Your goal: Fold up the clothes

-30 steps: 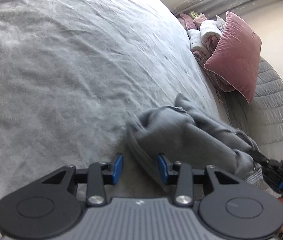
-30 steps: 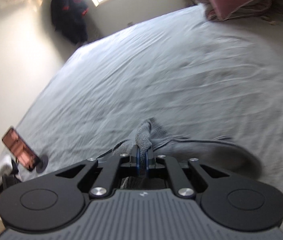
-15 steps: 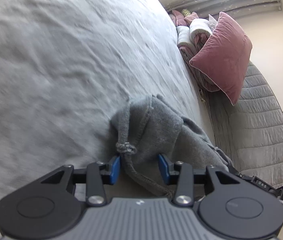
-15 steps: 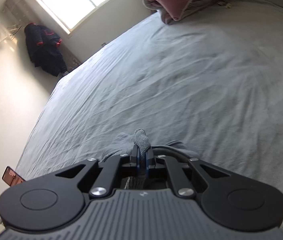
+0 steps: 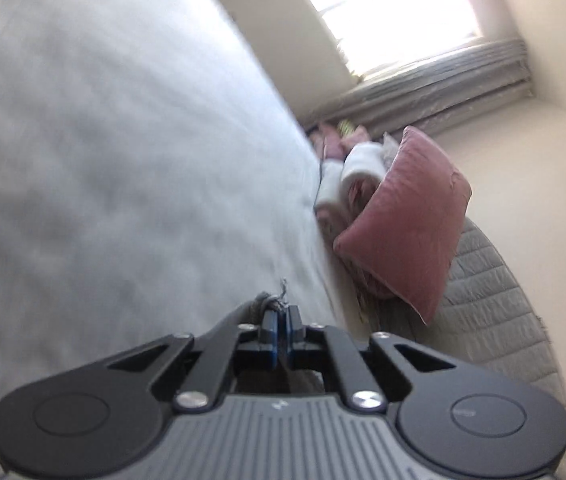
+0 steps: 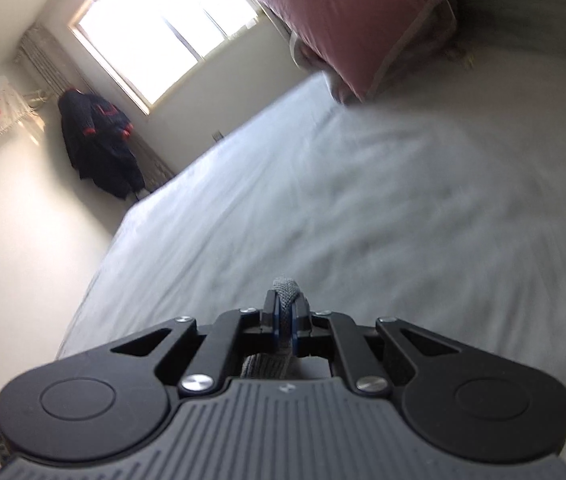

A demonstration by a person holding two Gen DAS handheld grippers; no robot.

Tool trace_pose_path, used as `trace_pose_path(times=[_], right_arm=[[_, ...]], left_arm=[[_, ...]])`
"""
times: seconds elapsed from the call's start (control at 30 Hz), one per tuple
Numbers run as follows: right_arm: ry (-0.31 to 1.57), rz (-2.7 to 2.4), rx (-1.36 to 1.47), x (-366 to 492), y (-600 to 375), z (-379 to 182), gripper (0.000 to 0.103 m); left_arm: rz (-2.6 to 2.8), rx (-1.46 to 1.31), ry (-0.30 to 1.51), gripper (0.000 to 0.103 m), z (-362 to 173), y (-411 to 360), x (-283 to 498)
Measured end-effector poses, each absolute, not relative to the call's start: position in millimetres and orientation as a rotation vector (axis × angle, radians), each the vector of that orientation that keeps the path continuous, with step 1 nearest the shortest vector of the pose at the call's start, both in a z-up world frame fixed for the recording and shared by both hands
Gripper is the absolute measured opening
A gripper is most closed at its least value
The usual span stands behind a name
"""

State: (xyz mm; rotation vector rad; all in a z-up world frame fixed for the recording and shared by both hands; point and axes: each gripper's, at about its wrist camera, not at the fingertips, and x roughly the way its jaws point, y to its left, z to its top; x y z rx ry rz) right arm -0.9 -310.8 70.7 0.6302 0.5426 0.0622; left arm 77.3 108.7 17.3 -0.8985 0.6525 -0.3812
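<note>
A grey knitted garment is held by both grippers above the grey bed sheet [image 5: 95, 168]. In the left wrist view my left gripper [image 5: 281, 318] is shut on a bunched grey edge of the garment [image 5: 261, 304], with a frayed drawstring end poking out above the pads. In the right wrist view my right gripper [image 6: 285, 312] is shut on a ribbed grey fold of the garment [image 6: 284, 286], which sticks up past the fingertips. The rest of the garment hangs below both grippers, out of sight.
A pink pillow [image 5: 407, 216] leans on a pile of rolled bedding [image 5: 357, 168] beside a quilted grey headboard [image 5: 499, 300]. The same pillow [image 6: 355, 12] fills the upper right of the right wrist view. A dark jacket [image 6: 99, 144] hangs by the window [image 6: 163, 28].
My left gripper has shut on the garment's edge and lifted, so the crumpled garment has dropped out of its view. The right gripper has swung sideways and tilted up with its fold still pinched.
</note>
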Motion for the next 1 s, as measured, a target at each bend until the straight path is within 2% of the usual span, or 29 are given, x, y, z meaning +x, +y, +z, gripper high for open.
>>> trace_pose_path(times=[0.17,0.37,0.73,1.0], right_arm=[[0.432,0.019,0.547,28.8,-304.7,95.5,0.006],[0.376,-0.047,0.445,72.6,-305.1,98.9,0.006],[0.440,-0.134,0.268,161.2,-306.5,47.4,0.006],[0.516,-0.099,0.272,186.0,-305.9,12.8,0.010]], left_arm=[[-0.311,-0.736,0.557,0.003,57.1,87.3,113.4],[-0.236,-0.554,0.500,0.003,62.5,58.9,153.4],[-0.092,-0.467,0.559,0.003,14.7,16.2,234.8],[-0.058,-0.478,0.623,0.006,-21.3,3.6,254.5]])
